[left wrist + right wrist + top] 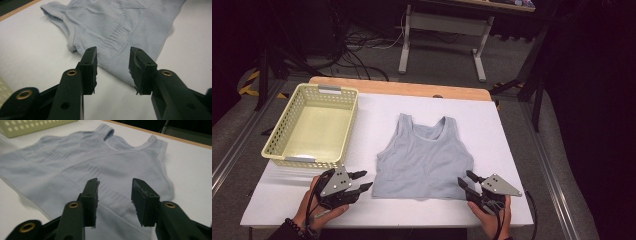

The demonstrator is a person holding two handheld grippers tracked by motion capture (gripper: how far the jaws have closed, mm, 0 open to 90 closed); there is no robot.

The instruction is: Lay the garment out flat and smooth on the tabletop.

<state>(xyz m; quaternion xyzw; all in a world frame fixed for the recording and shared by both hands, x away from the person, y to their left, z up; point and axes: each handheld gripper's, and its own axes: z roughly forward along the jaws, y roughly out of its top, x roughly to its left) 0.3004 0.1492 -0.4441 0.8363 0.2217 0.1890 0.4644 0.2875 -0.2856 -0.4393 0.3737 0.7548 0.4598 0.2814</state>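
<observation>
Judging by the layout, not much is done yet: the grey tank top (424,157) is spread flat mid-table, unfolded, and the yellow basket (312,125) sits empty beside it. Left gripper (362,181) and right gripper (467,182) are parked at the hem corners, jaws parted, nothing gripped.

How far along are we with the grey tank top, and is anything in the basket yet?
Done: the tank top lies spread flat on the white table. In hand: nothing is gripped; the left gripper and right gripper sit at its two bottom corners, jaws apart with no cloth pinched between them. Left: no fold shows yet, and the yellow basket holds nothing.
</observation>
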